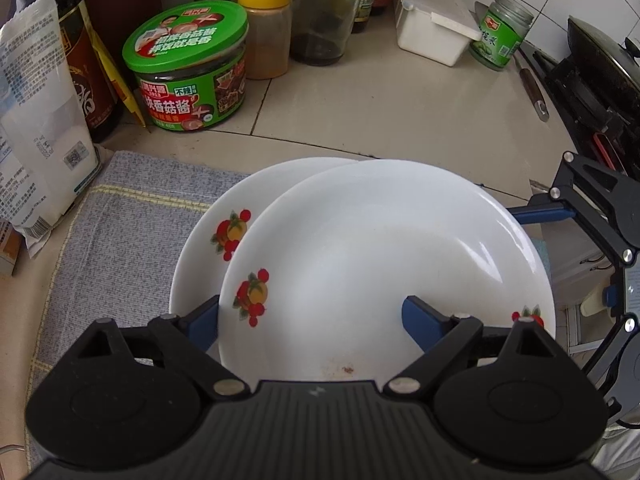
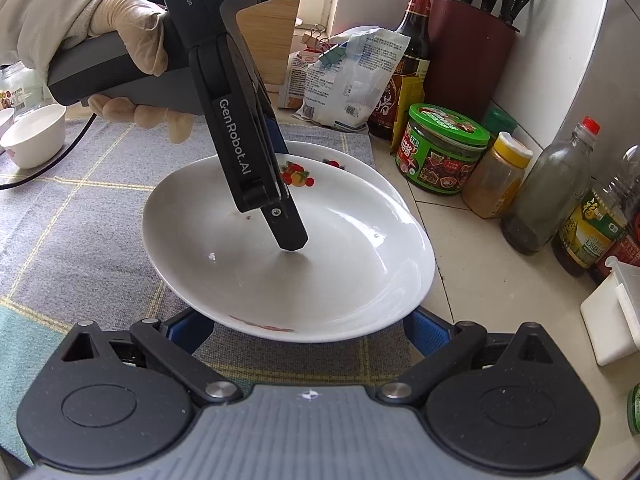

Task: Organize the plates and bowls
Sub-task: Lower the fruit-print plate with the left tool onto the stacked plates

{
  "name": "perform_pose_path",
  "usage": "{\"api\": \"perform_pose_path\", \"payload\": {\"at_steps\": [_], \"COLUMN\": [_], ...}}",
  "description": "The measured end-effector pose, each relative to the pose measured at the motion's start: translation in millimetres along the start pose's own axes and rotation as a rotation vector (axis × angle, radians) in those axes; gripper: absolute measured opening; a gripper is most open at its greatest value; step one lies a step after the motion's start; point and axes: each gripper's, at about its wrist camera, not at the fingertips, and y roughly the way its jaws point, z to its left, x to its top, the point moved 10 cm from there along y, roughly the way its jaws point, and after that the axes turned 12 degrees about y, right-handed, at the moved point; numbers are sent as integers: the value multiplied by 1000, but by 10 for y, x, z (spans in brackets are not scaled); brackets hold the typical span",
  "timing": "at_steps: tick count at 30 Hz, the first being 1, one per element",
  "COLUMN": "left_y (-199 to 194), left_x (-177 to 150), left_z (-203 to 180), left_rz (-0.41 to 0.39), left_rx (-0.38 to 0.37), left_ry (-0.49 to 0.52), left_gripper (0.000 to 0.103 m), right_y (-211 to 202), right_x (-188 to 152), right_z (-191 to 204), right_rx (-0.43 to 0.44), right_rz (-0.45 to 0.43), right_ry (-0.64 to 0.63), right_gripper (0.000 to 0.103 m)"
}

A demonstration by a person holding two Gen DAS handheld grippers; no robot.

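Observation:
Two white plates with fruit prints lie on the grey cloth. The upper plate [image 1: 384,256] rests tilted on the lower plate [image 1: 208,240], shifted right of it. My left gripper [image 1: 312,320] is open, one blue finger over the upper plate's bowl and the other outside its left rim. In the right wrist view the upper plate [image 2: 340,272] shows with the left gripper's finger [image 2: 290,232] standing in it. My right gripper [image 2: 308,332] is open, its blue fingers under the plate's near rim.
A green-lidded sauce jar [image 1: 188,68], spice jar [image 1: 266,28], bottles and a white box [image 1: 432,28] stand behind the plates. A salt bag [image 1: 40,120] stands left. A stove with wok [image 1: 600,68] is right. A small white bowl [image 2: 34,134] sits on the cloth.

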Motion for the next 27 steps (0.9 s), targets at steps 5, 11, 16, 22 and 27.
{"api": "perform_pose_path", "payload": {"at_steps": [5, 11, 16, 22, 27], "left_y": [-28, -94, -142, -178, -208], "left_x": [-18, -61, -117, -158, -184], "left_z": [10, 15, 39, 7, -4], "left_rz": [3, -6, -14, -8, -16], "left_rx": [8, 9, 4, 5, -1], "left_ry": [0, -19, -47, -48, -60], "left_gripper": [92, 93, 93, 93, 93], "right_y": [-19, -43, -51, -44, -30], "right_x": [-10, -9, -4, -14, -18], "right_z": [12, 16, 15, 6, 4], "right_rx": [1, 8, 12, 13, 16], "right_rz": [-4, -8, -12, -10, -8], "right_ry": [-5, 9, 14, 19, 20], "right_gripper": [102, 102, 102, 102, 102]}}
